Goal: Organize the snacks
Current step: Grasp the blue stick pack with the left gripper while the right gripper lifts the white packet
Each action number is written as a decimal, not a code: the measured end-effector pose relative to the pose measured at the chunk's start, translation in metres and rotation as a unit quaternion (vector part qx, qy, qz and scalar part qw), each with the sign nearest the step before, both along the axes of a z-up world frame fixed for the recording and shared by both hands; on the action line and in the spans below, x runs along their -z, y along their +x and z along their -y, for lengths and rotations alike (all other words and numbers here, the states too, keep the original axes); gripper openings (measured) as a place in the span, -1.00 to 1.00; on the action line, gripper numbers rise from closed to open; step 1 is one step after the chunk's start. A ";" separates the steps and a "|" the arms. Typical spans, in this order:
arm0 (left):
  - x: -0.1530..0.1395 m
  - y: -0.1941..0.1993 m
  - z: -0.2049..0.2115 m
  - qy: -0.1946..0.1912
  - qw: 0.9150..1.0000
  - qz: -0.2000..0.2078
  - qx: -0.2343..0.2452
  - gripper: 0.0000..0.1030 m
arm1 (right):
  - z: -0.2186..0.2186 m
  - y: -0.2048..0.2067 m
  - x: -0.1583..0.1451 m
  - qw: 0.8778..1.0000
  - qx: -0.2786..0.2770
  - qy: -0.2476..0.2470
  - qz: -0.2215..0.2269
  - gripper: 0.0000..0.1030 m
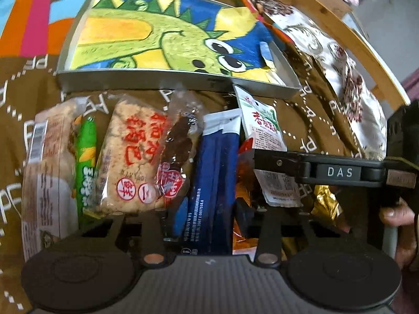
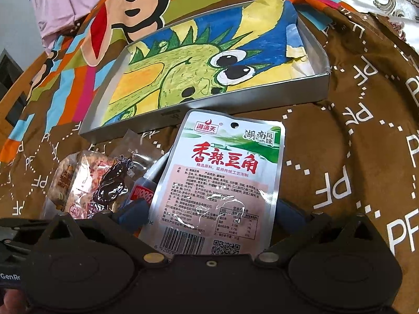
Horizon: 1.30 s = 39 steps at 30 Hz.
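Now your left gripper (image 1: 207,217) is closed around the dark blue packet (image 1: 212,183), and your right gripper (image 2: 209,214) grips the bean pouch (image 2: 222,183) upright. Loose snacks (image 1: 125,157) crowd beside the left one; ahead, the dinosaur-lined tray (image 2: 262,96) waits on the brown bedspread (image 2: 366,157).

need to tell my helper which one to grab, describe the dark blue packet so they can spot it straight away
Find the shallow silver tray lined with a green dinosaur drawing. On the brown cloth just in front of it lies a row of snacks. The dark blue packet lies mid-row, between the clear-wrapped dark snack and the white pouch with red characters, and is the only plain navy one.
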State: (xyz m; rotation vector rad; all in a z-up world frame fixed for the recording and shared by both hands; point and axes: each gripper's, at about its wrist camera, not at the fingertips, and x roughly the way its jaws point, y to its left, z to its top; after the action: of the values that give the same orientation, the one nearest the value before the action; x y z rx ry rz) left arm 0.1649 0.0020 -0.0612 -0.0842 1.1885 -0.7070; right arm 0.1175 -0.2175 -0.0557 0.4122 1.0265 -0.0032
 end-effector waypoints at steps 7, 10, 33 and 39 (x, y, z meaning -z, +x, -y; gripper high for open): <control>0.002 0.000 -0.004 -0.006 1.000 -0.003 -0.020 -0.27 | -0.001 -0.007 -0.003 1.000 -0.004 0.009 0.001 0.99; 0.002 0.003 -0.009 -0.015 0.999 -0.014 -0.036 -0.31 | 0.002 -0.013 -0.005 1.000 -0.012 0.025 0.004 0.99; 0.003 0.006 -0.020 -0.036 0.996 -0.044 -0.074 -0.33 | -0.024 -0.015 0.008 0.999 -0.012 -0.022 0.024 0.99; 0.003 0.005 -0.021 -0.036 0.996 -0.043 -0.071 -0.33 | -0.021 -0.022 0.006 0.999 -0.018 -0.022 0.017 0.98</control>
State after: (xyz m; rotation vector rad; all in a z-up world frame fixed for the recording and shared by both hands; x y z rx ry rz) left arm 0.1699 0.0225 -0.0642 -0.2585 1.2263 -0.6254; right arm 0.0951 -0.1960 -0.0613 0.3524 0.9984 0.0137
